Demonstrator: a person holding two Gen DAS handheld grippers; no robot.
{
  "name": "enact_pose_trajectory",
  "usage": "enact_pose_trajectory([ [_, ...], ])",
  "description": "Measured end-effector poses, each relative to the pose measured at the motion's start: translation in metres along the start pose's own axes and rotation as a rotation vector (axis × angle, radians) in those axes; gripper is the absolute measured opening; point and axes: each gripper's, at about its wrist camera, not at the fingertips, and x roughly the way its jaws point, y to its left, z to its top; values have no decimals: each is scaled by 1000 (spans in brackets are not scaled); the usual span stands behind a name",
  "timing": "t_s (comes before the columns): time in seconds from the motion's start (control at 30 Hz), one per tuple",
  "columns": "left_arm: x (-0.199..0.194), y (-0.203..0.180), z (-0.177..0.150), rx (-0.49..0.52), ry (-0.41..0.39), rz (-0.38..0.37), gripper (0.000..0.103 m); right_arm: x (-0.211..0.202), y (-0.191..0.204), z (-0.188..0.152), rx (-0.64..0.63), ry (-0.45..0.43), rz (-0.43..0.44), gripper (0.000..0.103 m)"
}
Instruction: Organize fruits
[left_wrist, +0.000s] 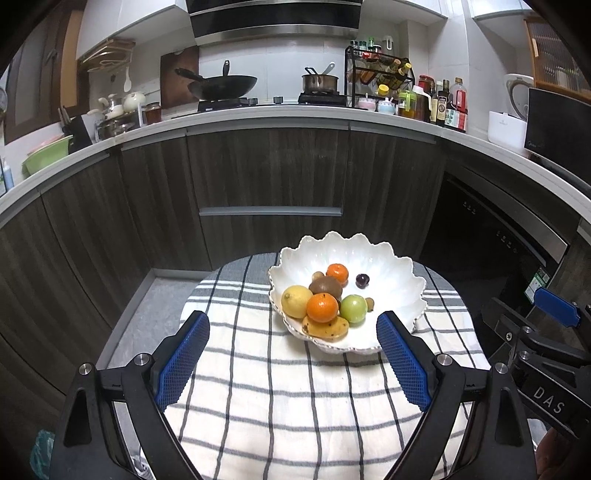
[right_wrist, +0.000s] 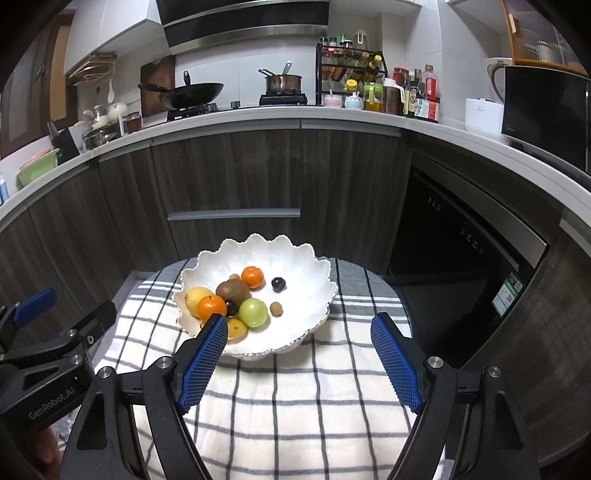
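Observation:
A white scalloped bowl (left_wrist: 391, 273) (right_wrist: 295, 266) stands on a checked cloth on a small round table. It holds a lemon (left_wrist: 295, 301) (right_wrist: 194, 297), two mandarins (left_wrist: 322, 307) (left_wrist: 337, 273), a kiwi (left_wrist: 325, 286) (right_wrist: 232, 289), a green fruit (left_wrist: 353, 309) (right_wrist: 253, 312), a dark grape (left_wrist: 362, 280) (right_wrist: 278, 283), a spotted mango (left_wrist: 327, 328) and small brown fruits. My left gripper (left_wrist: 293, 334) is open and empty, just short of the bowl. My right gripper (right_wrist: 299, 334) is open and empty, its left finger (right_wrist: 207, 350) overlapping the bowl's near rim.
The checked cloth (left_wrist: 288, 406) (right_wrist: 295, 406) covers the table. Dark cabinets (left_wrist: 273, 173) and a kitchen counter with a wok (left_wrist: 221, 86), a pot and bottles stand behind. An oven (right_wrist: 461, 251) is at the right. Each view shows the other gripper at its edge (left_wrist: 546, 332) (right_wrist: 48, 339).

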Motion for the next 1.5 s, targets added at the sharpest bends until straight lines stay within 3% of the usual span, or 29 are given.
enact_pose_trajectory([
  [0.67,-34,-1,-41,7,1,46,92,-37,-7,-41,2,-6,-25,81],
  [1.5,-43,2,-45,7,-4,53,92,-47,-6,-51,10,-12,-22,81],
])
